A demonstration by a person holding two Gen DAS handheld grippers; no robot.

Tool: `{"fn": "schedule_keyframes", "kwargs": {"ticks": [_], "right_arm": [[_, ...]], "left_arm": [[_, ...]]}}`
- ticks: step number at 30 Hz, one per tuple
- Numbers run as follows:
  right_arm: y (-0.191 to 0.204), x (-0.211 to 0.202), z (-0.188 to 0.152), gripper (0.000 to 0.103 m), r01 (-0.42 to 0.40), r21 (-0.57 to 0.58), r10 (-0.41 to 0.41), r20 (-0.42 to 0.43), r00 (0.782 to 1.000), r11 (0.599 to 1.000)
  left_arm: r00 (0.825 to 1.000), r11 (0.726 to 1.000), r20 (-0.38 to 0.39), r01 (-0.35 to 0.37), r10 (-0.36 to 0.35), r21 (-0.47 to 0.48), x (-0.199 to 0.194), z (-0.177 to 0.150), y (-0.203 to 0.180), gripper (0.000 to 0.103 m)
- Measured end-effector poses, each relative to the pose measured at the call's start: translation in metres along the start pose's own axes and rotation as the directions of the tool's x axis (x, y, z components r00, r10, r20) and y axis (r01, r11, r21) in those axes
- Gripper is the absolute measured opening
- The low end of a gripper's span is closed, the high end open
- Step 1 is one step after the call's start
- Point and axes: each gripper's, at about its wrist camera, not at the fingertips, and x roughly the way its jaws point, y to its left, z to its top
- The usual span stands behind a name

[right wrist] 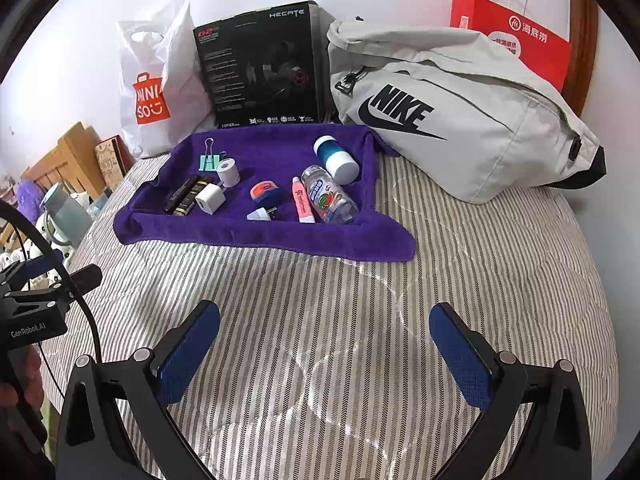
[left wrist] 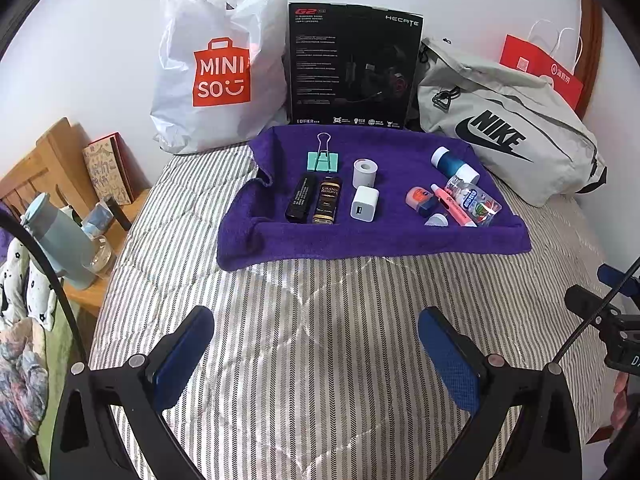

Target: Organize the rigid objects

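A purple towel (left wrist: 312, 236) (right wrist: 224, 232) lies on the striped bed. On its left part sit a mint binder clip (left wrist: 323, 160), a white tape roll (left wrist: 365, 173), a black stick (left wrist: 301, 199), a dark Grand Reserve bottle (left wrist: 328, 199) and a white charger cube (left wrist: 364, 203) in tidy rows. On the right lie a blue-and-white tube (right wrist: 335, 159), a clear sanitizer bottle (right wrist: 330, 194), a pink tube (right wrist: 301, 201), an orange tin (right wrist: 263, 189) and a small white plug (right wrist: 259, 213), jumbled. My left gripper (left wrist: 316, 354) and right gripper (right wrist: 326, 354) hover open over the bedspread, well short of the towel.
Against the wall stand a white Miniso bag (left wrist: 216, 68), a black headset box (left wrist: 352, 68), a grey Nike bag (right wrist: 460, 120) and a red paper bag (right wrist: 516, 40). A wooden nightstand (left wrist: 96, 216) with a bottle and glass stands left of the bed.
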Motion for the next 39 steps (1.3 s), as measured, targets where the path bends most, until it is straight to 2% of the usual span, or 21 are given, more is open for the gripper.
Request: {"fn": "schedule_keyframes", "kwargs": {"ticks": [39], "right_arm": [[0.0005,-0.0019,-0.002,0.103,-0.003,-0.009,0.003,0.004,1.0,1.0]], "left_arm": [[1.0,1.0,-0.015,-0.005,0.005,0.006,0.0044,-0.0007,-0.0014,0.103]]}}
